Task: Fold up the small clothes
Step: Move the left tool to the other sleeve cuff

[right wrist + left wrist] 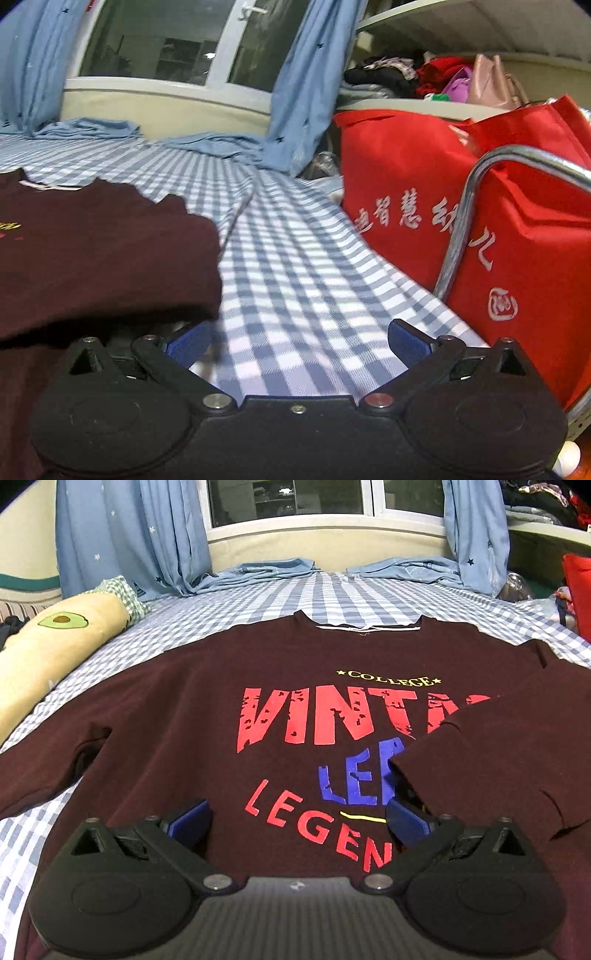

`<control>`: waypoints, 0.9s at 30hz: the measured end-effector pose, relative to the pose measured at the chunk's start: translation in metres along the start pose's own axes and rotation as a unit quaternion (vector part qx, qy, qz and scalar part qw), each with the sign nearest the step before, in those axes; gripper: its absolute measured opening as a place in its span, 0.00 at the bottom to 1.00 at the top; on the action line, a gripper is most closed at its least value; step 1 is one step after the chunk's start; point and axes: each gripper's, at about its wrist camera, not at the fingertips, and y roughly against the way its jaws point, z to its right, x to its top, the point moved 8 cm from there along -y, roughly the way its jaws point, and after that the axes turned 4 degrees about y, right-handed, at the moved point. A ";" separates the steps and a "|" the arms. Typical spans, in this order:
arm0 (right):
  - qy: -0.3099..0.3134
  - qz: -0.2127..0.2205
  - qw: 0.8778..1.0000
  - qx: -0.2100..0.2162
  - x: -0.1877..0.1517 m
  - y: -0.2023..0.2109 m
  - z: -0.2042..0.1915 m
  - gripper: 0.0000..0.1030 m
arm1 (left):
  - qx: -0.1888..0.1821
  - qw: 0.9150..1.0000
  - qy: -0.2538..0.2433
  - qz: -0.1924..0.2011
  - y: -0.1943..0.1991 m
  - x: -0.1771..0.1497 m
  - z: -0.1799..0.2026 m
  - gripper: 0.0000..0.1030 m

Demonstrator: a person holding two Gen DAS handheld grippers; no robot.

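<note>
- The left gripper (pixel 297 818) hangs low over the front of the sweatshirt (pixel 207 709), its blue-padded fingers (pixel 190 818) spread wide with nothing between them.
- Under that gap lies the red "LEGEN" print, on the lower part of the garment's chest.
- The right-hand finger of this gripper sits just beside the cuff of the folded sleeve (pixel 498 753), which lies across the chest and covers the ends of the red and blue lettering.
- The right gripper (pixel 297 341) is also spread wide and empty, poised over bare checked cloth just beside the sweatshirt's right side.
- Its left finger (pixel 188 341) is close to the folded edge of the dark red fabric; whether they touch cannot be told.
- The sweatshirt lies face up in the middle of the bed (pixel 351 594), collar toward the far edge under the window (pixel 291 498); the other sleeve (pixel 40 760) stretches out toward the bed's left edge.
- A long avocado pillow (pixel 55 653) lies along the left edge of the bed.
- Blue star-print curtains (pixel 129 535) hang at both sides of the window and pool on the far edge.
- A red bag (pixel 406 192) with white characters stands at the bed's right edge, behind a curved metal rail (pixel 461 221).
</note>
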 end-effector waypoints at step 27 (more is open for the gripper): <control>-0.126 -0.025 0.978 0.162 0.055 -0.050 -0.032 0.09 | -0.025 0.998 0.036 0.042 0.079 -0.011 -0.050 0.99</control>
